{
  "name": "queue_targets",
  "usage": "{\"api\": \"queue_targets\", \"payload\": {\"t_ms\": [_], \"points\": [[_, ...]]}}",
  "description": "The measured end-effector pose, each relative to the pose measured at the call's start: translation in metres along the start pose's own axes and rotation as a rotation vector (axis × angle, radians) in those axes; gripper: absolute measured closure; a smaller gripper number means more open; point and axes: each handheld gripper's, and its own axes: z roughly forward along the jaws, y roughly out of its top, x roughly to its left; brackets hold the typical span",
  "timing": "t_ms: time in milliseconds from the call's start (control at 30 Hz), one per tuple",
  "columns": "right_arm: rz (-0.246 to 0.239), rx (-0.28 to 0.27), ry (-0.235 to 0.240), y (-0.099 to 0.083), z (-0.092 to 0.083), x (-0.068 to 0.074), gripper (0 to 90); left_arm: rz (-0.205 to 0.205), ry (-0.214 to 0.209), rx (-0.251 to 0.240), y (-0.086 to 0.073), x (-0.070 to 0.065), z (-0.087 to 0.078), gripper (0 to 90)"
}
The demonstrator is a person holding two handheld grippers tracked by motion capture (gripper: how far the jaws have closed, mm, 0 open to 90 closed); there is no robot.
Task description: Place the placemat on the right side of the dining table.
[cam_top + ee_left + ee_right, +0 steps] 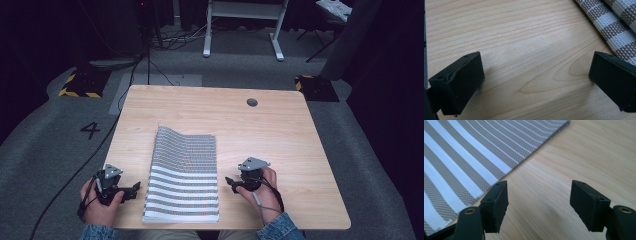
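**2 Open Claws Wait Beside a Striped Mat**

A grey and white striped woven mat (184, 172), folded flat, lies on the light wooden table (280, 135) near the person's edge. The left black gripper (131, 190) sits at the mat's 9 o'clock side, close to it but not touching. Its jaws are wide with bare wood between them. The right black gripper (231, 183) sits at the mat's 3 o'clock side, just beside its edge. Its jaws are wide too and hold nothing.
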Motion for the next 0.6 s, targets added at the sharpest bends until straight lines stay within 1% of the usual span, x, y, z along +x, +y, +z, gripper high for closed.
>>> {"api": "queue_targets", "payload": {"t_ms": [33,67,167,267,333,433,467,533,567,600], "points": [[-0.005,-0.01,0.004,0.004,-0.002,0.001,31.5,0.0,0.0,0.0,0.0,0.0,0.0,0.0],[0.001,-0.017,0.012,0.009,-0.003,0.004,32.3,0.0,0.0,0.0,0.0,0.0,0.0,0.0],[-0.017,-0.032,0.057,0.025,-0.007,0.011,34.3,-0.001,0.0,0.0,0.0,0.0,0.0,0.0],[-0.067,-0.028,0.082,0.042,-0.007,0.021,36.1,0.0,0.0,0.0,0.0,0.0,0.0,0.0],[-0.068,-0.024,0.108,0.052,-0.004,0.027,38.8,0.0,0.0,0.0,0.0,0.0,0.0,0.0],[-0.085,-0.021,0.14,0.066,0.004,0.037,40.4,0.0,0.0,0.0,0.0,0.0,0.0,0.0],[-0.083,-0.021,0.154,0.071,0.007,0.041,40.7,0.0,0.0,0.0,0.0,0.0,0.0,0.0],[-0.096,-0.032,0.165,0.079,0.012,0.049,41.5,0.001,0.0,0.0,0.0,0.0,0.0,0.0],[-0.096,-0.032,0.165,0.079,0.012,0.049,41.5,0.001,0.0,0.0,0.0,0.0,0.0,0.0],[-0.11,-0.033,0.175,0.087,0.016,0.055,42.3,-0.003,-0.002,-0.002,0.001,0.0,0.001,0.0]]}}
